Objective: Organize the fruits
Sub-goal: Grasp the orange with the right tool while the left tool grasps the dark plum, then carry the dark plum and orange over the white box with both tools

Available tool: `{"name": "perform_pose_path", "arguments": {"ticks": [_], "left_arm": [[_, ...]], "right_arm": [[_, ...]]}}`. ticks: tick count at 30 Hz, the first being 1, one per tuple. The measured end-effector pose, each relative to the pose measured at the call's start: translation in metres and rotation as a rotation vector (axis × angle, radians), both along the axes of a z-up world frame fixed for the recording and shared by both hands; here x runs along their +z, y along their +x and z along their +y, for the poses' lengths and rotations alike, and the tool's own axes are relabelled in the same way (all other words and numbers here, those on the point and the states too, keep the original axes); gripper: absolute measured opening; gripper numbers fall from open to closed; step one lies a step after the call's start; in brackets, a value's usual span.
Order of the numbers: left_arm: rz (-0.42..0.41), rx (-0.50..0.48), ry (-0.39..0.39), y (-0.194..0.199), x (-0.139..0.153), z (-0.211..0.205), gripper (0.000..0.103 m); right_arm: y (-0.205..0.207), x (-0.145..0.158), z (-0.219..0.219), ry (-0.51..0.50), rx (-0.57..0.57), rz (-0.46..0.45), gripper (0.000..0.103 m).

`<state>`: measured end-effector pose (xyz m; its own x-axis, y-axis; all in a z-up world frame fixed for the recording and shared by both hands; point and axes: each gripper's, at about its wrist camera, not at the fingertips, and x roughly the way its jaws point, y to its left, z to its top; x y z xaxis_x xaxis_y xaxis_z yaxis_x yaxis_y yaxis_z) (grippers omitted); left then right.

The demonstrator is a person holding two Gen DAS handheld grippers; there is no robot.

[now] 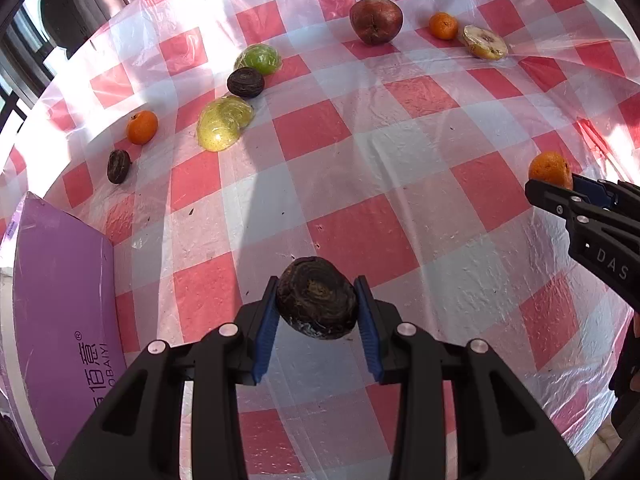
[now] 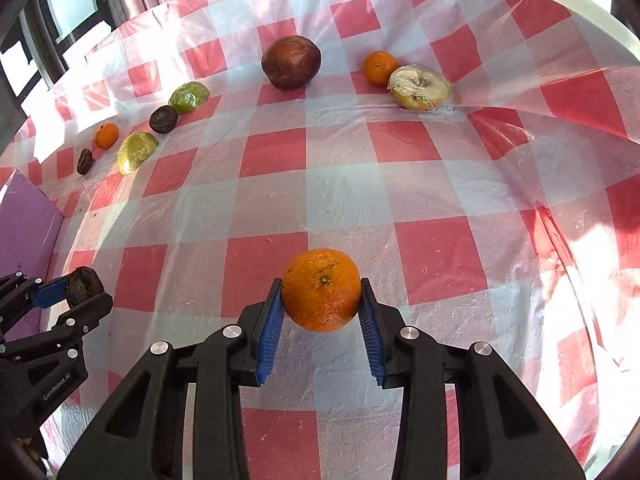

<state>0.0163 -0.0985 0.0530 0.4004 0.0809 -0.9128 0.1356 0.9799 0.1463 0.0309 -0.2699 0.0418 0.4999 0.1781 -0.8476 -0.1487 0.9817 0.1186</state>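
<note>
The right gripper (image 2: 321,292) clamps an orange (image 2: 321,290) between its blue pads (image 2: 270,330), above the red-checked bench (image 2: 436,256). At the lower left, the left gripper (image 2: 76,290) grips a dark wrinkled fruit (image 2: 83,285) beside a purple box (image 2: 28,224). Far across lie a dark red apple (image 2: 291,62), a small orange (image 2: 380,67) touching a wrapped pale half fruit (image 2: 419,88), and a row of wrapped green pieces (image 2: 189,97).

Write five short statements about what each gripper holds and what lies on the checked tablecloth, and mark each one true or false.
1. The left gripper grips a dark brown wrinkled fruit. True.
2. The right gripper is empty. False: it clamps a round orange mandarin.
3. A large dark red apple sits on the red-and-white checked tablecloth. True.
4. The purple box lies at the right edge. False: it is at the left.
5. Two green plastic-wrapped fruit halves lie on the cloth. True.
</note>
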Motion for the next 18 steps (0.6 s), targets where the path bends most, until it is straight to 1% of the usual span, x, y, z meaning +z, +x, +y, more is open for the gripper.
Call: {"name": "perform_pose_path", "arguments": {"ticks": [3,5,7,10,14,18], "left_arm": [[-0.033,0.016,-0.018,-0.004,0.017,0.008,0.037],[-0.071,0.001,-0.011,-0.008,0.031,0.013,0.037],[-0.114,-0.019,0.013,-0.012,0.048,0.020,0.037],[-0.157,-0.027,0.005,-0.020,0.071,0.035,0.037],[-0.188,-0.023,-0.020,-0.030,0.093,0.059,0.037],[-0.206,-0.023,-0.040,-0.034,0.107,0.089,0.037]], "right_arm": [[-0.013,0.014,0.014,0.009,0.022,-0.021,0.036],[-0.021,0.024,0.024,0.018,0.023,-0.040,0.036],[-0.027,0.034,0.034,0.023,0.019,-0.058,0.036],[-0.036,0.047,0.049,0.027,0.008,-0.081,0.036],[-0.048,0.063,0.067,0.041,-0.011,-0.107,0.036],[-0.056,0.075,0.086,0.045,-0.016,-0.130,0.036]]}}
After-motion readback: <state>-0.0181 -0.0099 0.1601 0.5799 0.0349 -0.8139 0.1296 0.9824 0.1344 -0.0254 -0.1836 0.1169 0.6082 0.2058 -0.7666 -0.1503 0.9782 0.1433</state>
